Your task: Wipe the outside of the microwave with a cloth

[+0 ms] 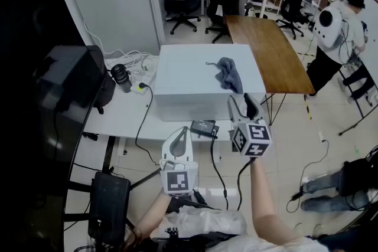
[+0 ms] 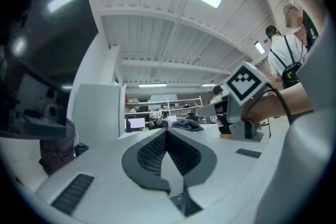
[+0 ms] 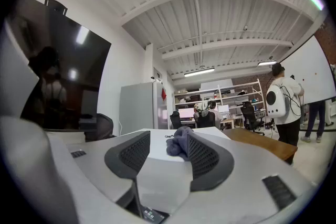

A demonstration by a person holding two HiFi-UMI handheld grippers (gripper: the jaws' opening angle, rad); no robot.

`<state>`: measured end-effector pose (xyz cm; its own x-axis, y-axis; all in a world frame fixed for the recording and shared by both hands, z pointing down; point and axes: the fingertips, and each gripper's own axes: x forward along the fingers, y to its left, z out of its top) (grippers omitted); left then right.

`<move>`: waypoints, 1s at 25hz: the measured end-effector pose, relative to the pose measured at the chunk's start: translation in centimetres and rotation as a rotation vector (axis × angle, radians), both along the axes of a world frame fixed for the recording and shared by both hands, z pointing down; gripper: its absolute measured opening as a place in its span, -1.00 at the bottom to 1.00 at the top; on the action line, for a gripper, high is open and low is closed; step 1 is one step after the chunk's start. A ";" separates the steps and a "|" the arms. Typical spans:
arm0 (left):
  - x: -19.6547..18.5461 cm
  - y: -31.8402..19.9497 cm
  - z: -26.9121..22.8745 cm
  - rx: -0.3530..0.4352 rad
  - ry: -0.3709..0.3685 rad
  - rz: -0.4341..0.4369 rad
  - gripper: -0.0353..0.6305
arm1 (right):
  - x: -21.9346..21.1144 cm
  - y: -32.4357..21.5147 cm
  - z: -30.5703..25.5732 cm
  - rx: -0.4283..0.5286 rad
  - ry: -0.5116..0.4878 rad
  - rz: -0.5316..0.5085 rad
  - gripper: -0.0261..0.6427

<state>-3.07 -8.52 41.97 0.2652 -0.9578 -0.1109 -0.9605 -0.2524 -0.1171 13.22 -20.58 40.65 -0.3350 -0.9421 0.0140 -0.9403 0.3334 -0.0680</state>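
Pre-grasp step: I'm lining up R gripper (image 1: 242, 104) on crumpled grey-blue cloth (image 1: 229, 75), lying atop white boxy microwave (image 1: 183, 77) at my 12 o'clock. R jaws gaping wide, empty. L gripper (image 1: 179, 140) pinched closed, empty, hanging at 7. Next, I reckon: pushing R fwd, clamping cloth.

The right hand-held gripper (image 3: 167, 157) holds its jaws apart, framing the grey cloth (image 3: 178, 145) atop the white microwave (image 3: 163, 162).
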 end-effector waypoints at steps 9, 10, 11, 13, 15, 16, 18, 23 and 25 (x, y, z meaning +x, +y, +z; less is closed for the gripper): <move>-5.9 -7.4 -1.9 0.032 0.060 0.040 -0.92 | -1.0 -14.5 1.3 -0.238 0.084 0.040 -0.12; -6.2 -8.1 -1.8 0.035 0.049 0.048 -0.92 | -1.1 -15.5 1.9 -0.272 0.084 0.038 -0.11; -6.2 -8.8 -1.6 0.036 0.037 0.056 -0.92 | -1.2 -16.3 2.4 -0.296 0.092 0.041 -0.11; -5.9 -9.7 -1.8 0.032 0.046 0.067 -0.92 | -1.1 -17.3 4.0 -0.334 0.141 0.058 -0.11; -5.1 -10.4 -1.9 0.026 0.059 0.080 -0.92 | -1.1 -17.6 5.3 -0.374 0.228 0.062 -0.18; -4.8 -10.7 -1.8 0.021 0.063 0.085 -0.92 | -1.4 -17.6 5.5 -0.386 0.275 0.060 -0.25; -4.3 -11.3 -1.7 0.014 0.061 0.086 -0.92 | -2.0 -17.7 5.2 -0.395 0.363 0.069 -0.32; -3.7 -12.2 -1.0 0.029 -0.005 0.076 -0.92 | -1.7 -17.7 5.5 -0.407 0.468 0.101 -0.58; -3.9 -12.5 -1.1 0.037 -0.014 0.065 -0.92 | -2.1 -17.9 5.2 -0.401 0.454 0.090 -0.62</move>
<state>-6.94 -21.05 40.83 0.3285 -0.9338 -0.1420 -0.9404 -0.3094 -0.1412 11.12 -38.44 45.90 -0.1320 -0.8579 0.4965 -0.9280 0.2831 0.2424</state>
